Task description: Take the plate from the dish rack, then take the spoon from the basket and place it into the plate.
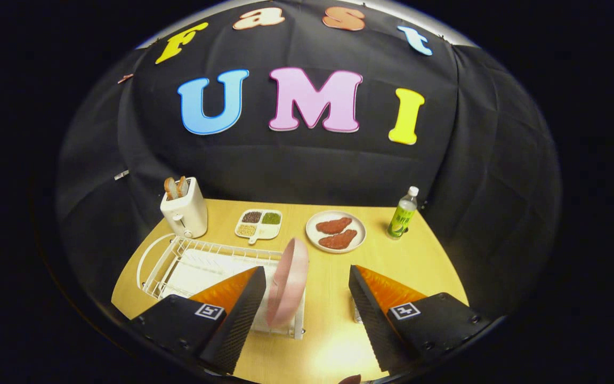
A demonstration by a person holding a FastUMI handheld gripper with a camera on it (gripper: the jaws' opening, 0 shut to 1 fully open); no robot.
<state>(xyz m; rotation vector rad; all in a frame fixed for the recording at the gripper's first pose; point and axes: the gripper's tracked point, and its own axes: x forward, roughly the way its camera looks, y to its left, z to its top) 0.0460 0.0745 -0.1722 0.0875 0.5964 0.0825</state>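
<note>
Jaws wide apart round upright pink plate (pixel 288 282) in dish rack (pixel 179 261); toaster (pixel 185 212), meat dish (pixel 336 231), bottle (pixel 403 213) beyond.

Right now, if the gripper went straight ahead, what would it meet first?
Probably the pink plate, standing on edge in the rack between the open gripper fingers, nearer the left one. Depth is unclear.

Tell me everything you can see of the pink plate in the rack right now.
The pink plate stands on edge at the right end of the white wire dish rack, seen nearly edge-on, leaning slightly. It looks round, smooth and matte, like plastic or ceramic, with a paler rim. Its lower edge rests in the rack. It sits between the open gripper's fingers, nearer the left finger; I cannot tell if that one touches it. The right is clear.
</note>
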